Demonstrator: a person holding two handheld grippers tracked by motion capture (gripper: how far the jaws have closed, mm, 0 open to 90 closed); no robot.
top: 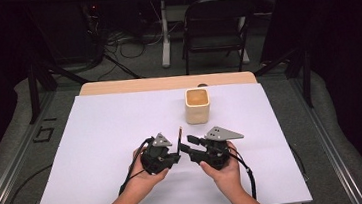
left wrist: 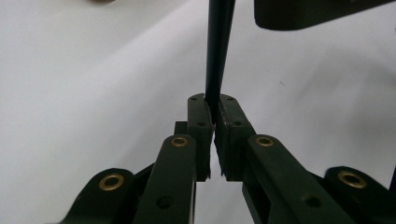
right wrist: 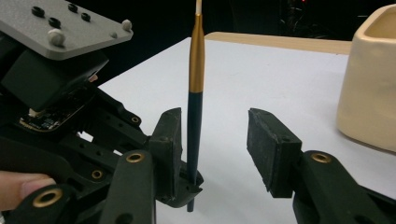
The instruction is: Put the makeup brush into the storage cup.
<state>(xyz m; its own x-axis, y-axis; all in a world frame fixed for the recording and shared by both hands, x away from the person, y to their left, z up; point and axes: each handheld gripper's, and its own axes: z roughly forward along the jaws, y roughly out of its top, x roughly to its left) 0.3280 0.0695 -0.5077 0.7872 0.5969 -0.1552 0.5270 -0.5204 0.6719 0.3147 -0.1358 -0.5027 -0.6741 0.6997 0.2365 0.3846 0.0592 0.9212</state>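
Near the front of the white table [top: 97, 140], the left gripper [top: 174, 158] is clamping a slim dark brush [right wrist: 196, 93] upright. The right gripper [right wrist: 214, 147] is standing parted around the brush, its pads not pressing it, while a cream cup [top: 197, 105] is sitting just beyond.

I can't find any words, numbers, labels or signs to read here. Nothing is written on my bench [top: 102, 139], on the cup [top: 197, 105], or on the thin stick [right wrist: 196, 93].
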